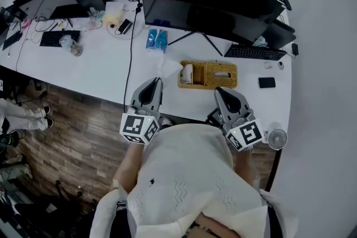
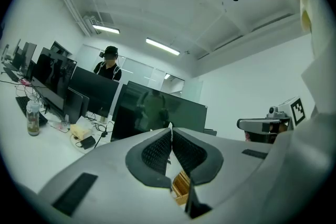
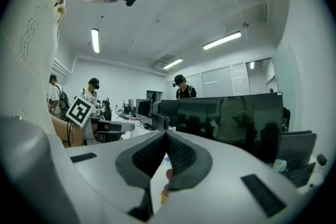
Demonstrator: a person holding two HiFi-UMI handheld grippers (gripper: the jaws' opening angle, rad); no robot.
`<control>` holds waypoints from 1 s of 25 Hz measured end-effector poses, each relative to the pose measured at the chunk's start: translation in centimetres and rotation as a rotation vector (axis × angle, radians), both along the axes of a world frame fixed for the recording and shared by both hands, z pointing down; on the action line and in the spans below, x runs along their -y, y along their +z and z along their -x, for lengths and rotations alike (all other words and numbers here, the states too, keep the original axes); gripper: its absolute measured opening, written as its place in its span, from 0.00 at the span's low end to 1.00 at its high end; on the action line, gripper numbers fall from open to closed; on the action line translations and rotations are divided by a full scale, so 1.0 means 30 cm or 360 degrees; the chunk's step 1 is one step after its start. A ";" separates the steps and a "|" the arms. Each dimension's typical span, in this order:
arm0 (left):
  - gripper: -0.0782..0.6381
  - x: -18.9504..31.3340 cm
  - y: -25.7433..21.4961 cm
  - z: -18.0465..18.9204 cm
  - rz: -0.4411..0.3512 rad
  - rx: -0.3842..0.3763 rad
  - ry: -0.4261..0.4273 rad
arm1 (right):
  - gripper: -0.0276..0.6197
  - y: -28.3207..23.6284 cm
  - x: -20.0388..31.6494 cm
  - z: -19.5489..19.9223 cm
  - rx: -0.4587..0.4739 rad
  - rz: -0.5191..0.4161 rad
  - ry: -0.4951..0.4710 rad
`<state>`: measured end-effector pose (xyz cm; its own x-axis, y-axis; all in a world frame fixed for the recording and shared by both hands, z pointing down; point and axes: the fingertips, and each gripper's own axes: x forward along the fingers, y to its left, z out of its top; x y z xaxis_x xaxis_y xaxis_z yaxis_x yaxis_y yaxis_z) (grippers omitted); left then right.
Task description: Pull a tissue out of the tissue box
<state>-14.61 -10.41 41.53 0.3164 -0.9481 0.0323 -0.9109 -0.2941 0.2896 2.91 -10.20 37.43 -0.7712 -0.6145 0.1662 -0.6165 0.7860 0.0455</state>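
Left gripper [image 2: 170, 127], right gripper [image 3: 166, 134]: both fully closed.

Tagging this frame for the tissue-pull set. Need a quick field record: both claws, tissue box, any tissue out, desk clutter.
left claw: shut, nothing between the jaws
right claw: shut, nothing between the jaws
tissue box: woven holder on the white desk, ahead of both claws, untouched
loose sheet: white, on the desk by the box's left end; looks like a tissue
clutter: keyboard, phone, small fan
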 end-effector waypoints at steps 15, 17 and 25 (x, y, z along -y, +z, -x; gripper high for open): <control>0.13 0.011 -0.076 0.015 -0.0084 0.0009 -0.0010 | 0.04 -0.098 0.025 -0.027 0.0187 -0.0011 0.0078; 0.13 0.013 -0.078 0.011 -0.0085 0.0005 -0.0007 | 0.04 -0.095 0.025 -0.033 0.0186 -0.0006 0.0083; 0.13 0.009 -0.088 -0.004 -0.0098 -0.0011 0.0007 | 0.04 -0.096 0.017 -0.043 0.0204 -0.0006 0.0094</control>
